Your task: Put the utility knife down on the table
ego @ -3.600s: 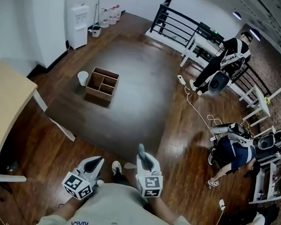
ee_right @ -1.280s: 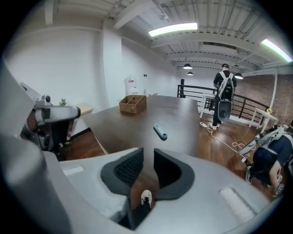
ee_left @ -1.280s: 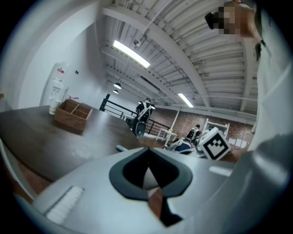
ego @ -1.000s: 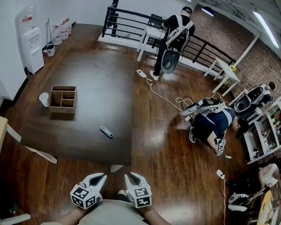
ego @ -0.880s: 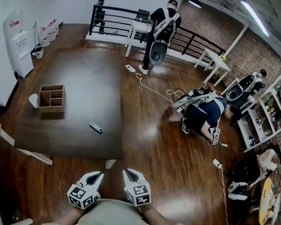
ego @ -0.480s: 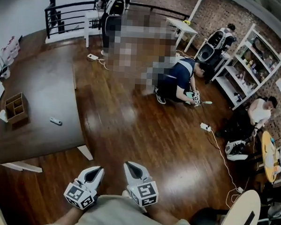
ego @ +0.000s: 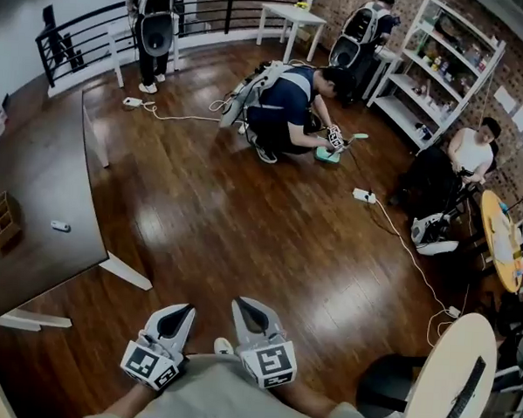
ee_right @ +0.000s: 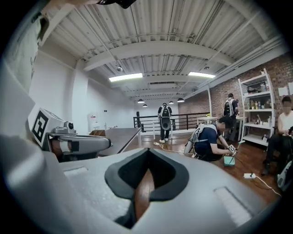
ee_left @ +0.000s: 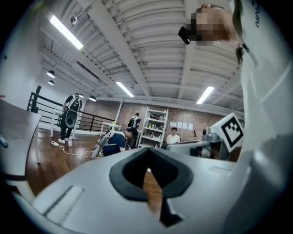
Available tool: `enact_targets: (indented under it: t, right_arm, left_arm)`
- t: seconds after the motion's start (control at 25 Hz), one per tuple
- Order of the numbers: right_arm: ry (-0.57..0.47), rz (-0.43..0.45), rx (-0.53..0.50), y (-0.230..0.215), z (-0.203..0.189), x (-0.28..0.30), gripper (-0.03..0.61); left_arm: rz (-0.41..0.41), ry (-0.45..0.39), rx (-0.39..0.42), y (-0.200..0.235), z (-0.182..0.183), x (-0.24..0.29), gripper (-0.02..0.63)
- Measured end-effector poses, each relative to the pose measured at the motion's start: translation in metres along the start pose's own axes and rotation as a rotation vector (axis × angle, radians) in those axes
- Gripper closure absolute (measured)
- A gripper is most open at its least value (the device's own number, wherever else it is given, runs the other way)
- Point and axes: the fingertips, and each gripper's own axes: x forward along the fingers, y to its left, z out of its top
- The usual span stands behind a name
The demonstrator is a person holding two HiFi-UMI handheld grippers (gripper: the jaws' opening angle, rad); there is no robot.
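Note:
The utility knife (ego: 59,226), small and pale, lies on the dark table (ego: 36,174) at the far left of the head view, with no gripper near it. My left gripper (ego: 184,311) and right gripper (ego: 240,305) are held side by side close to my body, over the wooden floor. Both are shut with nothing between the fingers. In the left gripper view the left gripper (ee_left: 147,170) shows closed jaws and only floor behind them. The right gripper (ee_right: 147,170) looks the same in its own view, with the table (ee_right: 120,135) far off.
A cardboard box (ego: 0,219) stands on the table beside the knife. A person (ego: 289,96) crouches on the floor ahead, others stand by the railing (ego: 96,25) and shelves (ego: 443,73). Cables (ego: 400,237) cross the floor; a round table (ego: 449,388) is at lower right.
The head view has swung to the right, so the table with the knife and box has slid to the left edge. Both grippers stay shut and close to my body.

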Motion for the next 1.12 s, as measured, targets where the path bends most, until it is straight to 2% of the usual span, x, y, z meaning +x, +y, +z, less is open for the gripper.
enact_targets:
  t: [0.16,0.44,0.68,1.12]
  right_arm:
    - [-0.014,0.011,0.016,-0.009,-0.003,-0.008,0.577]
    - [-0.011,0.058,0.007,-0.01,-0.006,-0.006,0.58]
    - [-0.017,0.097,-0.008,0.002,-0.003,0.007,0.58]
    - [-0.006,0.084,-0.005,0.008,-0.003,0.011,0.58]
  left_arm:
    - [-0.019,0.002,0.002,-0.013,-0.001,0.014,0.614]
    - [-0.004,0.021,0.03,-0.018,-0.009,0.019,0.614]
    - [0.056,0.011,0.025,-0.007,-0.007,0.009,0.614]
    - [0.053,0.02,0.028,-0.001,-0.009,0.001,0.615]
